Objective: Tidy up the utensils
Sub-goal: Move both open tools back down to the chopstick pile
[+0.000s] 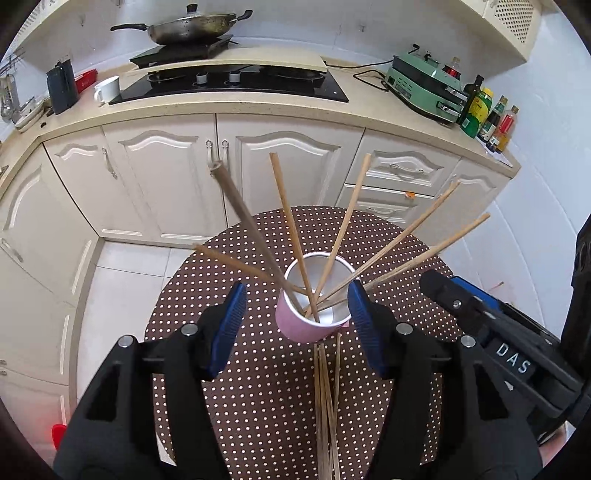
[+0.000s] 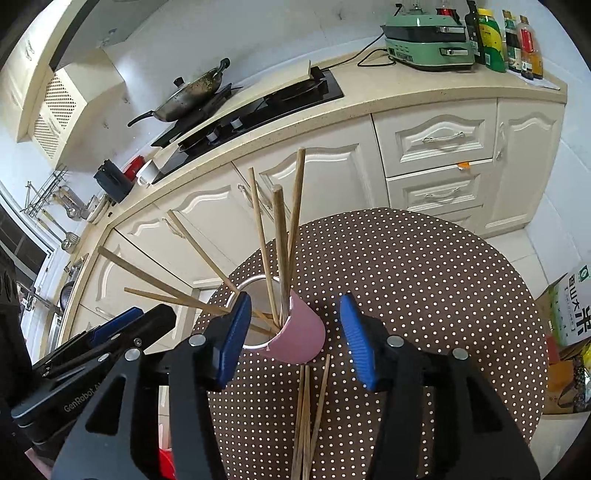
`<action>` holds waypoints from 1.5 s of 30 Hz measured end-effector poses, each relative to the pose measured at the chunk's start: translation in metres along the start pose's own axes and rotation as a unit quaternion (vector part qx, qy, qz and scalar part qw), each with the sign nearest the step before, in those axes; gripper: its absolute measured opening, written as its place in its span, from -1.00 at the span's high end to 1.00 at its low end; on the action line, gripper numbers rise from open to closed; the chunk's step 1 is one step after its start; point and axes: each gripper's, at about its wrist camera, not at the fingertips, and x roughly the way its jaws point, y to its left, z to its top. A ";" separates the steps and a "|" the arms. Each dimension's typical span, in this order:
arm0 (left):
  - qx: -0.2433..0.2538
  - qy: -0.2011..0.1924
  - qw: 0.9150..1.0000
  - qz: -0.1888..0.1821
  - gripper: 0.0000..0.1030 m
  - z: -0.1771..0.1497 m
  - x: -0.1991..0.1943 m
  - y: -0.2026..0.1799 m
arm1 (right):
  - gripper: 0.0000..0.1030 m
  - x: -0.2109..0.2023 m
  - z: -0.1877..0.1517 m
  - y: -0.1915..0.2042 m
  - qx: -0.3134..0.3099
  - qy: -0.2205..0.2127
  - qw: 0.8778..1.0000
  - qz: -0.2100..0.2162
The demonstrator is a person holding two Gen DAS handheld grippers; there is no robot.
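Matt wooden chopsticks [image 1: 291, 229] stand in a pink cup [image 1: 299, 325] with a shiny metal lining, on dotted tablecloth [image 1: 258, 387].

Place: a home kitchen.
Cooking: a black glass gas hob [image 1: 236, 86] set into a speckled beige stone countertop [image 1: 258, 110], with a blackened lidded metal wok [image 1: 188, 27] behind it.
Storage: cream panelled cabinet doors and drawers [image 1: 280, 177] under the counter.
Appliance: a mint-green electric grill [image 2: 430, 44], plugged in.
Supplies: oil and sauce bottles [image 2: 508, 38] beside it.
Dining: a round table under a brown polka-dot cloth [image 2: 424, 288].
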 end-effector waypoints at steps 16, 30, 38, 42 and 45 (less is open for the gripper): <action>-0.003 -0.011 1.000 0.005 -0.11 -0.016 -0.026 0.005 | -0.03 -0.026 -0.016 0.007 -0.006 -0.012 1.000 -0.001; -0.004 -0.004 1.000 0.010 -0.11 -0.041 -0.045 0.013 | -0.18 -0.048 -0.045 0.014 -0.011 -0.008 1.000 -0.019; 0.017 0.020 1.000 0.002 -0.11 -0.070 -0.049 0.012 | -0.19 -0.054 -0.076 0.007 0.007 0.005 0.999 -0.037; 0.028 0.037 0.999 -0.004 -0.11 -0.088 -0.049 0.012 | -0.19 -0.053 -0.095 0.002 0.020 0.019 0.998 -0.049; 0.033 0.054 0.998 -0.003 -0.11 -0.103 -0.046 0.013 | -0.19 -0.052 -0.112 -0.001 0.026 0.031 0.997 -0.059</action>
